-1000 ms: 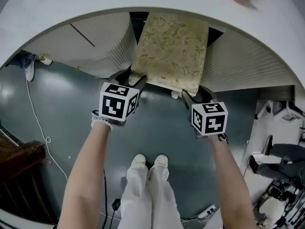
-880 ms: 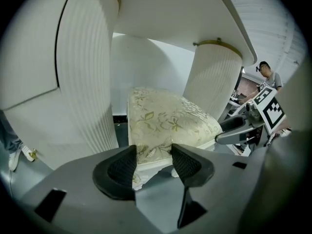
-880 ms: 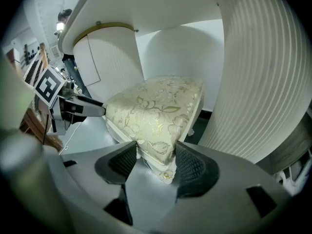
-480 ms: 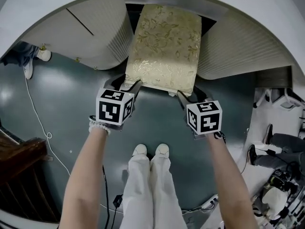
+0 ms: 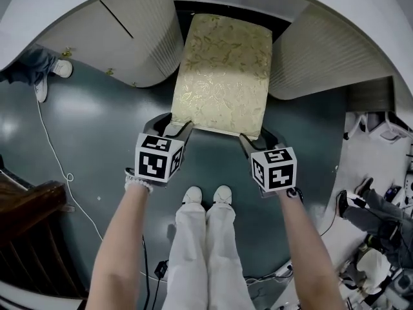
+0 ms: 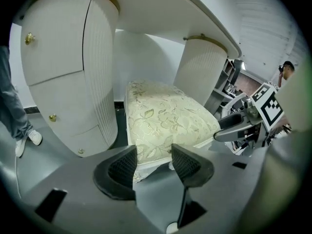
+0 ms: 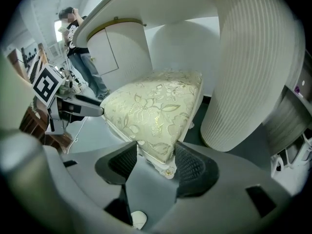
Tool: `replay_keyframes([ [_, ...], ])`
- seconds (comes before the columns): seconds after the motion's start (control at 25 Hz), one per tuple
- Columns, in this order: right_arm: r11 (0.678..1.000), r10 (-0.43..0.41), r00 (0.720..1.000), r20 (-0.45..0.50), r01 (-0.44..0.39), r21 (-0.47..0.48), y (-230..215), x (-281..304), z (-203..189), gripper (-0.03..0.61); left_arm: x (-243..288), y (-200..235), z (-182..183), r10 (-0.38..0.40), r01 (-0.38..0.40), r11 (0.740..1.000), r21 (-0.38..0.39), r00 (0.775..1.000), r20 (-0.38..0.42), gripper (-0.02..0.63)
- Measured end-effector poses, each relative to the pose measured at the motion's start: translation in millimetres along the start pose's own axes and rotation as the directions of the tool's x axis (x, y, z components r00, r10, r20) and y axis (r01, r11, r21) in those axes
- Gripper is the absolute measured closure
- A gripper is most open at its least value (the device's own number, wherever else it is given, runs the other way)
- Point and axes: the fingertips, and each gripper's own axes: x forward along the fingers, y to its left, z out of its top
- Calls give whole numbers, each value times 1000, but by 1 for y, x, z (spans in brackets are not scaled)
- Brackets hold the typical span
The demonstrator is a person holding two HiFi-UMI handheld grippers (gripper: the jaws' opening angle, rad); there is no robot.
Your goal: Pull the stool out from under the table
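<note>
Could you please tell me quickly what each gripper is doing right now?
Left gripper: shut on the stool's near left corner.
Right gripper: shut on the stool's near right corner.

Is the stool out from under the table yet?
Partly out: left gripper and right gripper hold the stool by its near corners, but its far end sits between the pedestals under the tabletop.

Cream-gold stool (image 5: 222, 76) w/ leaf pattern; wht ribbed table (image 5: 148, 44); grey-blue floor (image 5: 97, 128).
</note>
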Motion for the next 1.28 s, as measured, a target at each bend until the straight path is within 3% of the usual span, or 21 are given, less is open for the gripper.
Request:
replay_keyframes([
  [1.28, 999, 37, 980, -196, -38, -2, 77, -86, -150, 327, -93, -79, -147, -14, 11, 1000, -15, 979, -204, 378],
])
